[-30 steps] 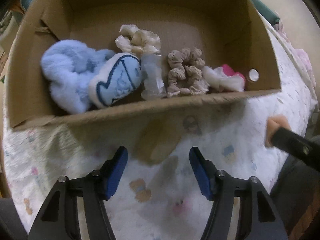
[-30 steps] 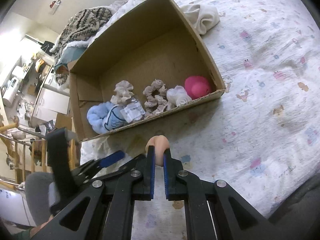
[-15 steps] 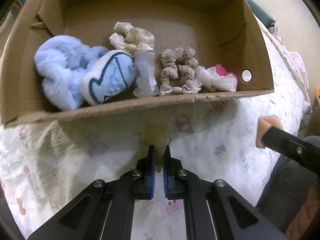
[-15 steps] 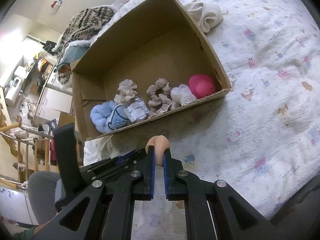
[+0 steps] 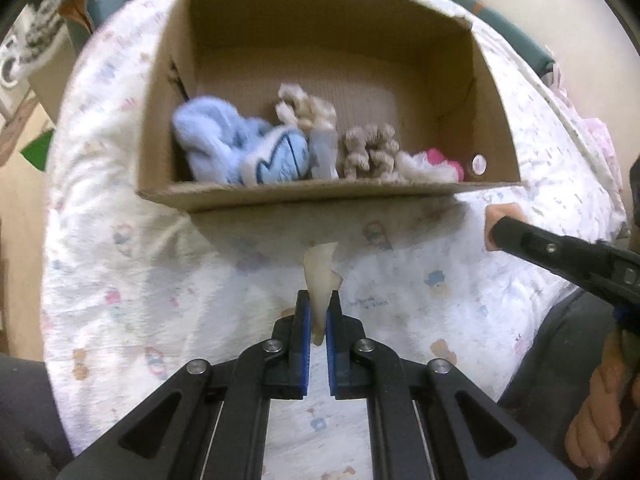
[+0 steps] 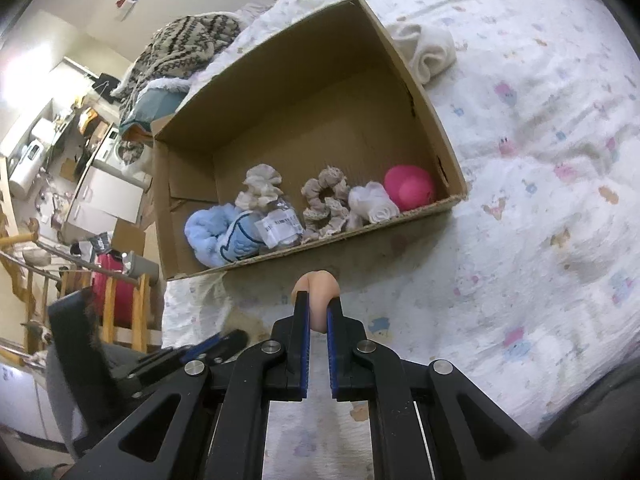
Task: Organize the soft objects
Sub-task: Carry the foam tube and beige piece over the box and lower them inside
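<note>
**Cream scrap and peach piece pinched, box waiting beyond**

Cream-coloured and thin, a soft translucent scrap (image 5: 322, 276) stands up between the blue pads of the left tool (image 5: 318, 312), which is clamped on its lower end; most of it pokes free above the tips. It looks very light and limp, so a pinch near 1 end should carry it, though it could flop or slide out if the hold loosens. To the right, the right tool (image 6: 318, 312) is clamped on a rounded peach-coloured piece (image 6: 318, 294), squashed a little between the pads; it seems rubbery and springy, best held across its middle.

Under both lies the bed (image 6: 540, 240), covered in a white sheet with small cartoon prints. Just beyond the tools sits the cardboard box (image 5: 320, 194), open at the top, its near wall low. Along that wall inside rest a fluffy blue plush (image 6: 218, 236), a clear packet with a label (image 6: 280, 226), 2 beige scrunchies (image 6: 326, 200), a white rolled cloth (image 6: 374, 202) and a pink ball (image 6: 410, 188). The back half of the box floor is bare, leaving space for both held things. Past the box, a rolled white towel (image 6: 426, 50) lies on the sheet.
</note>
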The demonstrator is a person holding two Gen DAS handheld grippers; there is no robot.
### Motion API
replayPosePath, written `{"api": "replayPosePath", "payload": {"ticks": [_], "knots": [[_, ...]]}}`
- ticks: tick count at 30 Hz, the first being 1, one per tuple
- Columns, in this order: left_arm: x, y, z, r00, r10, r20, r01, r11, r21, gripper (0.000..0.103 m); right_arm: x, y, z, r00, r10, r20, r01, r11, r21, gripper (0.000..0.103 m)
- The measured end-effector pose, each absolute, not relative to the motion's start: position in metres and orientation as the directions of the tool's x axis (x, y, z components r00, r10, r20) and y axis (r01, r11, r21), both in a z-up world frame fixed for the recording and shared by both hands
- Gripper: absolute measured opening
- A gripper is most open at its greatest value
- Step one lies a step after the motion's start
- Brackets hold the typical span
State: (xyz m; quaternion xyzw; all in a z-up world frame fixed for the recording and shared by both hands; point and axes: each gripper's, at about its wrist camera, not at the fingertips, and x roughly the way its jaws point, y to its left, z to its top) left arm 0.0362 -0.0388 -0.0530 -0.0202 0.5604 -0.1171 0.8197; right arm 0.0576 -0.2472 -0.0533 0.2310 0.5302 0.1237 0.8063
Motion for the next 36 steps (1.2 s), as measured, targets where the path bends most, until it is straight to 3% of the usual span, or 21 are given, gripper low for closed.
{"api": "replayPosePath", "payload": {"ticks": [19, 27, 36], "knots": [[0.083, -0.012, 0.032, 0.56, -0.178, -0.809, 0.092, 0.984, -0.152, 0.006, 0.086, -0.243, -0.009, 0.49, 0.448, -0.748, -0.076, 0.876, 0.476, 0.009], [0.119, -0.02, 0.04, 0.595, -0.147, -0.79, 0.126, 0.988, -0.089, 0.006, 0.125, -0.237, -0.006, 0.51, 0.395, -0.764, -0.13, 0.913, 0.386, 0.009], [0.151, -0.027, 0.009, 0.576, -0.132, -0.807, 0.128, 0.989, -0.071, 0.006, 0.156, -0.227, -0.029, 0.488, 0.387, -0.783, -0.14, 0.92, 0.367, 0.009]]}}
